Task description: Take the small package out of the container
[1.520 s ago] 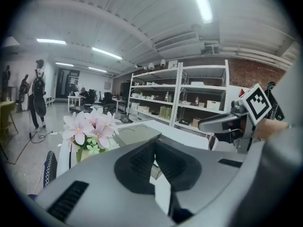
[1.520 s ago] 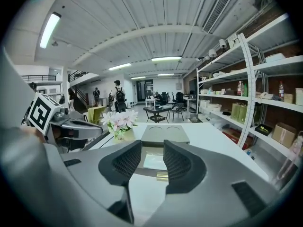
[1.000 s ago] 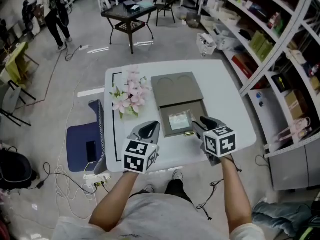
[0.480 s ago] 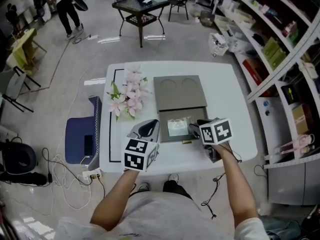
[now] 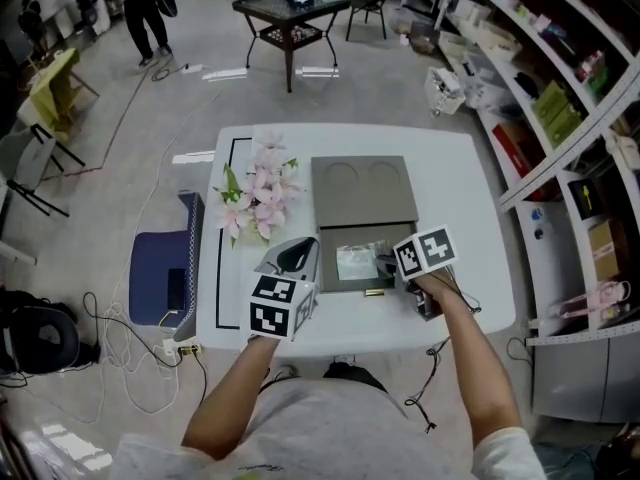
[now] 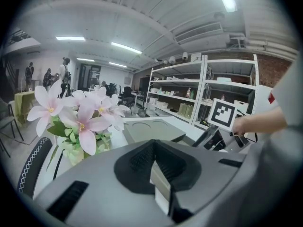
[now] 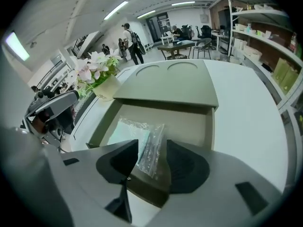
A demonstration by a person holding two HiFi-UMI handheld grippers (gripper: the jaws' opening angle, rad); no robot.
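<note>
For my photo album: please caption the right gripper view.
The right gripper, jaws opening, straddles the clear small package lying in the open grey container.

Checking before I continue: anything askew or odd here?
Only the package lies crooked in the container, its near end riding up the front wall between the right tool's opening jaws. Nothing else stands out.

From where I stand this is a big open workshop or lab hall, half storeroom: a bare grey floor [image 5: 150, 138], long white shelving [image 5: 545, 68] stacked with boxes along one side, strip lights [image 6: 127, 48] on a high white ceiling, a patch of brick wall [image 6: 279, 72]. Cables [image 5: 130, 368] trail beside the white work table [image 5: 450, 198], and people [image 5: 148, 8] stand near a dark table [image 5: 290, 8] further off
</note>
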